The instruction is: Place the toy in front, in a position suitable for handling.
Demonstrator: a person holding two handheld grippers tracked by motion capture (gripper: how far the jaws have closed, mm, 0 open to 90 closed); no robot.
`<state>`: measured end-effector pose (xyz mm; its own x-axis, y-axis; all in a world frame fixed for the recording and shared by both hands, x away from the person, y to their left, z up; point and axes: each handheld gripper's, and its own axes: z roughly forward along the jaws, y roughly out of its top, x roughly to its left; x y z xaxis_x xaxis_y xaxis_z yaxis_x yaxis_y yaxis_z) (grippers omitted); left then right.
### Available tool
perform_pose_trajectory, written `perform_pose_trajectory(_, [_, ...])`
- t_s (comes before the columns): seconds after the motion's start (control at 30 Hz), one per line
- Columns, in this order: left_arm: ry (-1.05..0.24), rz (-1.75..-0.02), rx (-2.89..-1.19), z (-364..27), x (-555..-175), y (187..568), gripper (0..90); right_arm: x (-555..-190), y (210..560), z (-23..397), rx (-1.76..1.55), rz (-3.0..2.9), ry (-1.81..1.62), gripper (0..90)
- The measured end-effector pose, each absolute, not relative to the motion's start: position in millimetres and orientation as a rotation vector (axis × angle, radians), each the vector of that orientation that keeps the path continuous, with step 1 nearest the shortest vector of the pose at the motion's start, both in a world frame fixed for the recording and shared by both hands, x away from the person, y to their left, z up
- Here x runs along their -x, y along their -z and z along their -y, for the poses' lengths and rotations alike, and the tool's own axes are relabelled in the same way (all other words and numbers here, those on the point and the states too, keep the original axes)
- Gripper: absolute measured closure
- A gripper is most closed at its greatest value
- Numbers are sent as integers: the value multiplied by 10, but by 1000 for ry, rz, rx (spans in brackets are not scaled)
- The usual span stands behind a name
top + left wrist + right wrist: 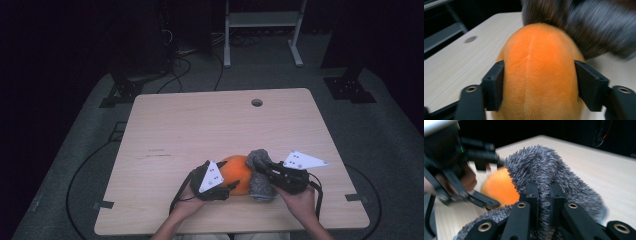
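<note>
Near table's front edge, L gripper jaws straddle orange plush, steadying it w/ pads touching; R gripper pinched tight on grey fuzzy cover, prob. to tug it.

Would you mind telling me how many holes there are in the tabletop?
1: a single round hole near the table's far edge, right of centre. Others could be hidden beneath the orange plush or hands.
</note>
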<state>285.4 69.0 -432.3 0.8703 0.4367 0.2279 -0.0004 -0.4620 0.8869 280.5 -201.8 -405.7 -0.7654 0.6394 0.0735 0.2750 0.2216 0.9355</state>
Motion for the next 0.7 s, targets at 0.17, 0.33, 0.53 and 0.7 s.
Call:
perform_pose_trajectory(0.17, [-454,-368,-2002,-810,-2894,4353,307,-2879,4176,2059,-932,-2250,-1499,810])
perform_pose_trajectory(0.33, [-456,-369,-2007,-859,-2873,4377,309,-2886,4197,2190,-1014,-2234,-1498,810])
perform_pose_trajectory(0.53, [-395,-357,-1989,-870,-2889,4387,261,-2854,4188,2035,-917,-2279,-1495,810])
perform_pose_trajectory(0.7, [-397,-385,-1982,-884,-2909,4397,279,-2932,4298,2200,-1052,-2319,-1447,810])
